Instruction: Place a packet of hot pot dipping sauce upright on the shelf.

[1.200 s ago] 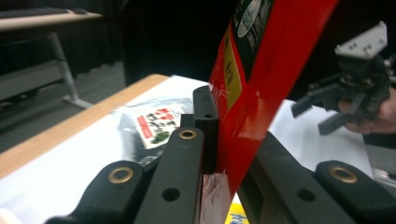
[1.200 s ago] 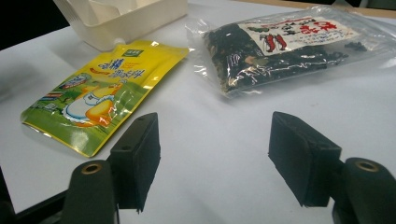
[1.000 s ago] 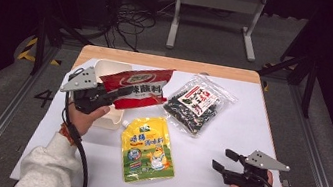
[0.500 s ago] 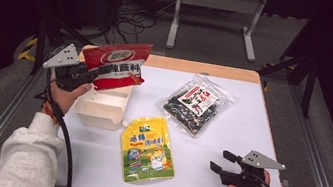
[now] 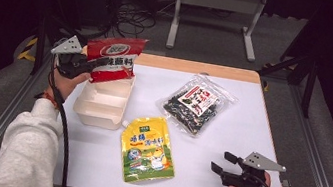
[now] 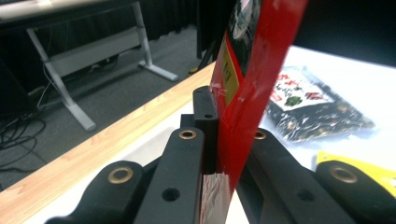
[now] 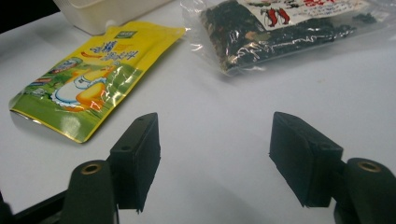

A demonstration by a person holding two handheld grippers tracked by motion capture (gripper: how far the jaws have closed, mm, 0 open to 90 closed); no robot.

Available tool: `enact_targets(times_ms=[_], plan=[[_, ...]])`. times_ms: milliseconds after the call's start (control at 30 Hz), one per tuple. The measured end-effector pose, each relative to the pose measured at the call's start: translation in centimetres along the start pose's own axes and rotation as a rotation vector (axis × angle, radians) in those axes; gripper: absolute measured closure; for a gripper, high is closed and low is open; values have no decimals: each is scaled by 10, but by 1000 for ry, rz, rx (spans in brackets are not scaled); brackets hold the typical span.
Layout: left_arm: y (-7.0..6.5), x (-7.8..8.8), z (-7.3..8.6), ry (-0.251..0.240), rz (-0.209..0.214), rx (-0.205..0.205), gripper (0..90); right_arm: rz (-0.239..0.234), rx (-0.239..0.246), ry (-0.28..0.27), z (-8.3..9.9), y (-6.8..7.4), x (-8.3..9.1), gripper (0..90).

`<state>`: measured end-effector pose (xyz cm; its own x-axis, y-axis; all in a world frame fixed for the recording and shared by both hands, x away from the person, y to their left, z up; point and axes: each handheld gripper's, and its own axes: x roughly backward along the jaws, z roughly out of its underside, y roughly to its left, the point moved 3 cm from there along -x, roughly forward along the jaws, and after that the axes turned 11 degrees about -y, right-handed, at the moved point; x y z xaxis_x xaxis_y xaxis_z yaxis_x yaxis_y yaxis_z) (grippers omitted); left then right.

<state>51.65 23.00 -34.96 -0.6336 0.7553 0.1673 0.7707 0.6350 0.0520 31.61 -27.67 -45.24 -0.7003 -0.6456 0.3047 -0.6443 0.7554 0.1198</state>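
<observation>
High view showed the left gripper [image 5: 89, 65] clamped on a red pouch [image 5: 114, 57], which hung in the air at the table's far left corner, above the back edge of a white tray [image 5: 101, 106] and partly beyond the wooden table edge [image 5: 199, 68]. The pouch looked light and soft, a flexible foil pack likely to sag and swing from one pinched edge; its glossy skin seemed slippery, so a grip on the flat sealed border, away from the bulging middle, appeared safest. The right gripper [image 5: 220, 163] rested low at the near right of the table, its jaws parted with nothing between them. Left gripper view added what the overhead angle hid: the black pads [image 6: 205, 126] pressed the red pouch [image 6: 252, 93] edge-on, the film creased at the bite, with a clear bag of dark dried food [image 6: 308, 112] lying beyond. Right gripper view gave the empty gap between the right gripper's pads [image 7: 140, 158] over bare tabletop, with a yellow spouted pouch [image 7: 93, 79] lying flat ahead.
</observation>
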Motion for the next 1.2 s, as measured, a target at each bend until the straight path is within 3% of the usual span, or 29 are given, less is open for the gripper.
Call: enact_targets(times_ms=[100,433,567,733,900,967,1067,1200], plan=[[6,-8,6,12,-3,9,900,3,8,-19,-2,2,1,338],[23,-19,12,12,-6,22,900,5,10,0,1,4,-2,338],[30,-25,17,24,-3,28,899,14,19,-32,-2,7,0,342],[34,-33,24,43,-3,39,898,24,21,-34,-2,6,1,342],[35,-39,32,35,-3,107,868,21,18,-35,-1,6,1,342],[35,-41,37,84,-35,105,777,13,19,-27,0,6,0,340],[34,-35,38,83,-73,91,777,6,22,-25,0,7,1,340],[34,-25,40,138,-94,49,779,-5,18,-19,0,7,0,338]])
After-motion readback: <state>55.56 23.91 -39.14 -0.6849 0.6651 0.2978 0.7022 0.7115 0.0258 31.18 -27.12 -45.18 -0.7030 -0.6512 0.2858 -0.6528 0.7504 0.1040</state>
